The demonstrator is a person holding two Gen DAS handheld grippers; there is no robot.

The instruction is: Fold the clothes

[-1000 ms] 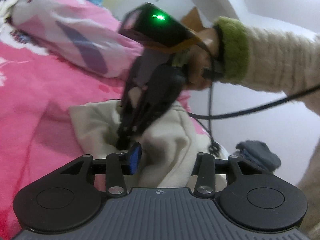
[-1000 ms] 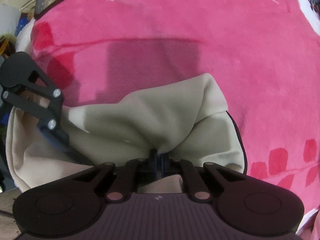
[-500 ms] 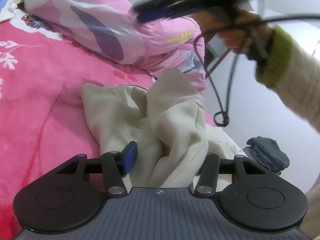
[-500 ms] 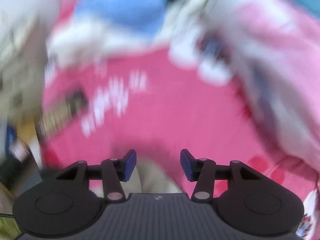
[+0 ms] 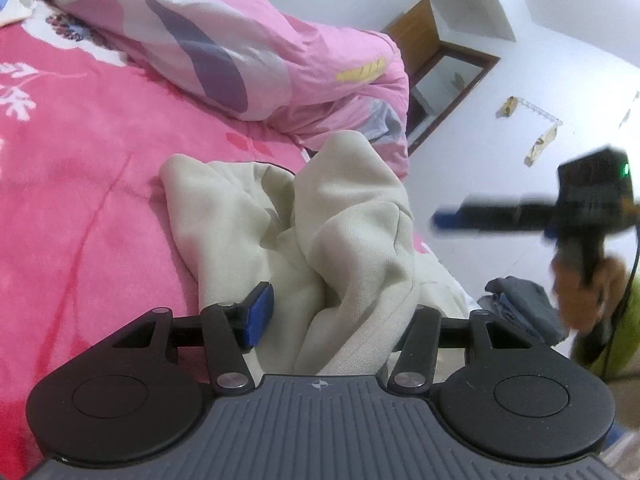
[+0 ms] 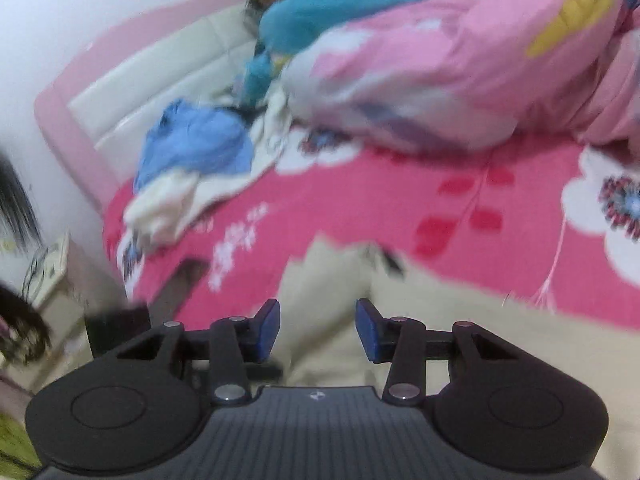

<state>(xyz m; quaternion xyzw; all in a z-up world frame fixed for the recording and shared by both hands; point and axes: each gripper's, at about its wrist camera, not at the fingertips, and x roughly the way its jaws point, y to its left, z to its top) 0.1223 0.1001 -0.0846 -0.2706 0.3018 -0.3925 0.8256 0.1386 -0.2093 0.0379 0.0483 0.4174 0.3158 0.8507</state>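
Note:
A cream garment [image 5: 344, 216] lies bunched in a heap on the pink bed cover [image 5: 72, 184]. My left gripper [image 5: 336, 316] is open, low against the heap; cloth lies between its jaws and hides the right finger pad. The blue left pad [image 5: 260, 314] shows. My right gripper [image 6: 317, 328] is open and empty, held above the garment [image 6: 400, 332]. It also shows, blurred, in the left wrist view [image 5: 520, 216], off to the right of the heap over the floor.
A rolled pink quilt [image 5: 248, 52] lies along the far side of the bed. Blue and white clothes [image 6: 188, 160] lie near the headboard. A dark grey garment [image 5: 520, 304] lies on the floor beyond the bed edge.
My right gripper let go of the cream garment, opened, and swung up and away to the right. The heap now stands loose. My left gripper stays open at the heap.

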